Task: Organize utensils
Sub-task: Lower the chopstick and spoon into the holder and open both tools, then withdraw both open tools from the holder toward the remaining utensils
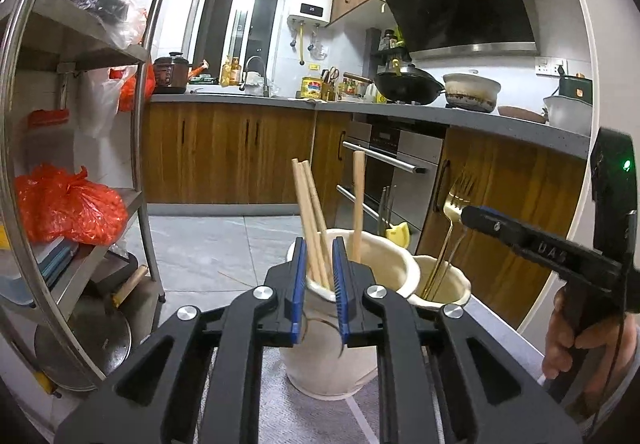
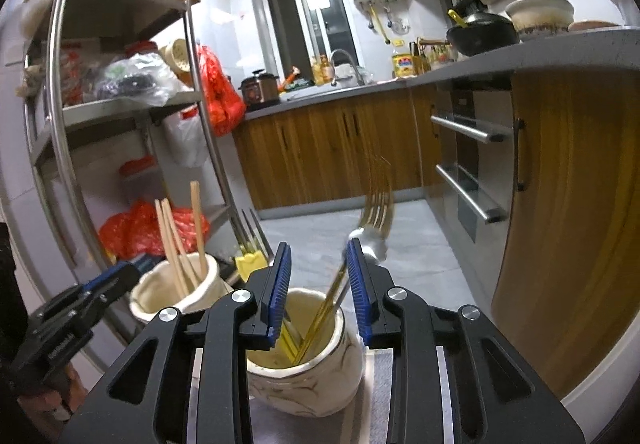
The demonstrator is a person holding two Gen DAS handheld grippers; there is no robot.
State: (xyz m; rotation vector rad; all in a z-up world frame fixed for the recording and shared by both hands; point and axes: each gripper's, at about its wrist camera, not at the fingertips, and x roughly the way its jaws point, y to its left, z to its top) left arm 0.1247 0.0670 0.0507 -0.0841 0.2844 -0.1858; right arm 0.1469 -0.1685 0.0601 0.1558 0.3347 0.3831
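Note:
Two cream ceramic holders stand side by side on a grey mat. The left holder (image 1: 332, 356) (image 2: 176, 292) holds three wooden chopsticks (image 1: 308, 219) (image 2: 176, 240). The right holder (image 1: 444, 284) (image 2: 316, 380) holds gold forks (image 1: 452, 219) (image 2: 376, 211), leaning and motion-blurred. My left gripper (image 1: 320, 248) is open, its blue pads on either side of two chopsticks just above the left holder's rim. My right gripper (image 2: 318, 256) is open over the right holder, with a fork handle against its right pad; it also shows in the left wrist view (image 1: 466, 217).
A steel shelf rack (image 1: 132, 147) (image 2: 200, 123) with red bags stands at the left. Wooden cabinets and an oven (image 1: 392, 171) (image 2: 468, 171) line the far side and right. A yellow sponge holder (image 2: 251, 262) sits behind the holders.

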